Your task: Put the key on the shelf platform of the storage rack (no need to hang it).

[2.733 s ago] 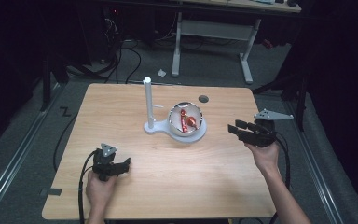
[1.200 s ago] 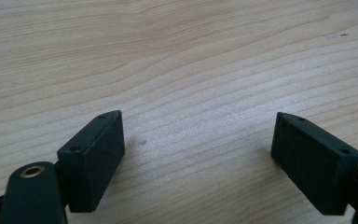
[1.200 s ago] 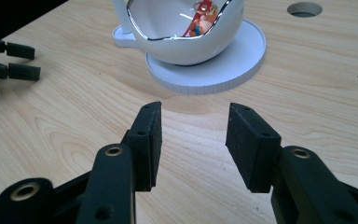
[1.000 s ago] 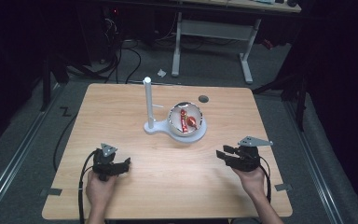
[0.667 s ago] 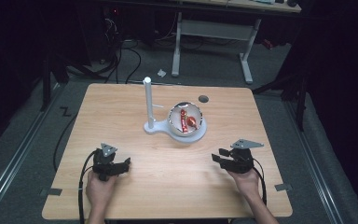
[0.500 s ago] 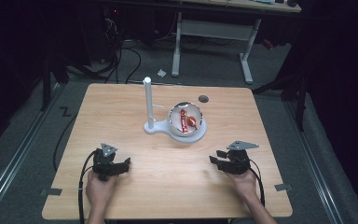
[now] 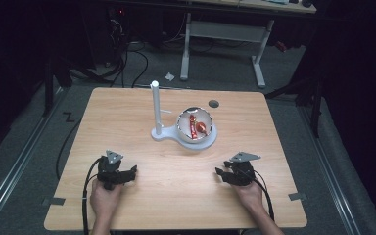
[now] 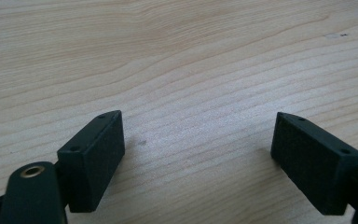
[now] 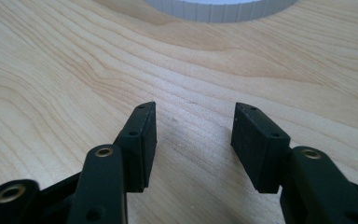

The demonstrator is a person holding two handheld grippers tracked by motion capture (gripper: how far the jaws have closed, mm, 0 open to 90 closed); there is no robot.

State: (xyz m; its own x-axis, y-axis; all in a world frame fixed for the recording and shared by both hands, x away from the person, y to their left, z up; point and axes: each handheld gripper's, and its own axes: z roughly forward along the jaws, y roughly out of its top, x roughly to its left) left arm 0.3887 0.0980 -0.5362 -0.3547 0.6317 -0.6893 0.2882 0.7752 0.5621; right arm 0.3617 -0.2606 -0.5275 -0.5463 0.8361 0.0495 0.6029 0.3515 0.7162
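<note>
Grippers resting low on the surface (image 7: 142, 105), both empty.

From above we see the bowl (image 7: 196, 128) with its red wrapper (image 7: 199, 127) at frame centre, nearer the right gripper (image 7: 223, 174) than the left gripper (image 7: 130, 172). Left gripper view: jaws spread wide over bare wood. Right gripper view: jaws moderately apart, white base rim (image 9: 219, 10) ahead at top.
</note>
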